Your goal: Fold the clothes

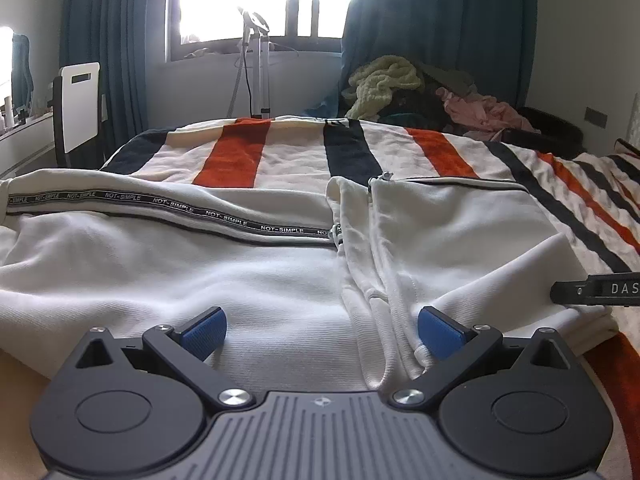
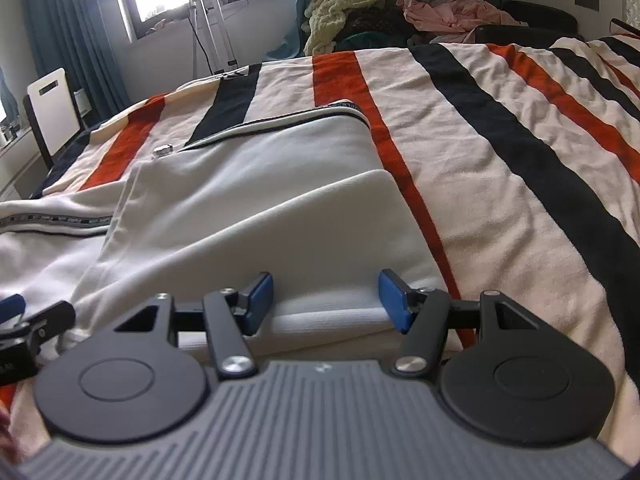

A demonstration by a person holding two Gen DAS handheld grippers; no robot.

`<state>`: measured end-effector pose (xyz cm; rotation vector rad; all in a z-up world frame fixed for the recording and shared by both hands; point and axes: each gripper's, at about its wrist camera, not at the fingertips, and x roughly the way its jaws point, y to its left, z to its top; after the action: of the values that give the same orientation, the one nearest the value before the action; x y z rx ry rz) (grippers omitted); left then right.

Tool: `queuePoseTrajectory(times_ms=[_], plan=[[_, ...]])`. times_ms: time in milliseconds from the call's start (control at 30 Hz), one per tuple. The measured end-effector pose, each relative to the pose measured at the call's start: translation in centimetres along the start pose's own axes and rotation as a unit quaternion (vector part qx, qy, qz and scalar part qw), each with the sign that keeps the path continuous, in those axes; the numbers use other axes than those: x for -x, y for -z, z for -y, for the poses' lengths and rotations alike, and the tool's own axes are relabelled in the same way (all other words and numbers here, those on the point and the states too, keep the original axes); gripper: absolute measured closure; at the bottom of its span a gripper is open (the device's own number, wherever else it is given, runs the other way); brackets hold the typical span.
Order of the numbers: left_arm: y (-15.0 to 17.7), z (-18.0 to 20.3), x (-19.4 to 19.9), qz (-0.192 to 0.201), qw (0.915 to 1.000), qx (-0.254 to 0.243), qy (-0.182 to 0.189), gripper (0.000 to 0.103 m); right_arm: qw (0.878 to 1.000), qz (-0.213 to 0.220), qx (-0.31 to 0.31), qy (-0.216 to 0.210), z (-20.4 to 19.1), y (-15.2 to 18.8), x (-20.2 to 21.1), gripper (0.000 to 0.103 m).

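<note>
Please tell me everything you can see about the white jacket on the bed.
The white jacket looks like soft ribbed knit. It lies spread flat on the striped blanket, with a metal zip pull and a black tape reading NOT-SIMPLE. Its right side is folded over into layers. The left gripper and right gripper are open at its near edge.

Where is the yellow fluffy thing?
In both views the yellow fluffy cloth lies on the heap of clothes beyond the far edge of the striped blanket, beside the blue curtain, right of the window.
</note>
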<state>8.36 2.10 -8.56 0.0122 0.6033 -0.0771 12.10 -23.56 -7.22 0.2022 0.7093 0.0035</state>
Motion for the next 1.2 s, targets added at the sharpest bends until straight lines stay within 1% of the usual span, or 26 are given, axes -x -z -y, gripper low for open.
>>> queuePoseTrajectory(times_ms=[233, 367, 533, 633, 800, 867, 933, 1033, 1100, 1133, 1167, 1200], plan=[[-0.1, -0.2, 0.3, 0.001, 0.9999, 0.004, 0.013, 0.001, 1.0, 0.002, 0.011, 0.008, -0.5, -0.1, 0.4, 0.042], [-0.4, -0.8, 0.4, -0.004, 0.9994, 0.03, 0.015, 0.001, 1.0, 0.007, 0.017, 0.012, -0.8, -0.2, 0.8, 0.042], [-1.5, -1.9, 0.4, -0.008, 0.9973, 0.07, 0.024, 0.002, 1.0, 0.01, -0.009, 0.009, -0.1, -0.5, 1.4, 0.042], [-3.4, -2.7, -0.3, -0.004, 0.9946, 0.09, 0.05, 0.003, 0.999, 0.018, -0.043, 0.002, 0.7, -0.8, 1.7, 0.042], [-6.9, -3.0, -3.4, -0.009, 0.9875, 0.117, 0.105, 0.007, 0.996, 0.027, -0.09, -0.004, 2.0, -1.3, 1.2, 0.042], [-8.2, -2.7, -5.3, -0.013, 0.9846, 0.123, 0.123, 0.012, 0.994, 0.027, -0.104, -0.006, 2.4, -1.4, 0.8, 0.041], [-9.3, -2.2, -7.3, -0.02, 0.981, 0.128, 0.144, 0.015, 0.993, 0.028, -0.112, -0.007, 2.6, -1.5, 0.3, 0.041], [-10.5, -1.6, -10.3, -0.04, 0.9742, 0.144, 0.169, 0.02, 0.994, 0.035, -0.099, -0.001, 2.2, -1.6, -0.5, 0.041], [-10.9, -1.3, -12.3, -0.056, 0.9714, 0.151, 0.174, 0.026, 0.996, 0.04, -0.085, 0.004, 1.8, -1.8, -0.9, 0.041], [-11.0, -1.3, -13.2, -0.063, 0.9707, 0.157, 0.171, 0.029, 0.996, 0.043, -0.079, 0.005, 1.7, -1.8, -1.1, 0.041], [-11.2, -1.3, -14.1, -0.069, 0.9693, 0.163, 0.171, 0.036, 0.996, 0.045, -0.073, 0.007, 1.5, -1.9, -1.3, 0.041], [-11.4, -1.4, -15.0, -0.075, 0.9658, 0.172, 0.179, 0.041, 0.997, 0.048, -0.066, 0.009, 1.3, -1.9, -1.5, 0.041]])
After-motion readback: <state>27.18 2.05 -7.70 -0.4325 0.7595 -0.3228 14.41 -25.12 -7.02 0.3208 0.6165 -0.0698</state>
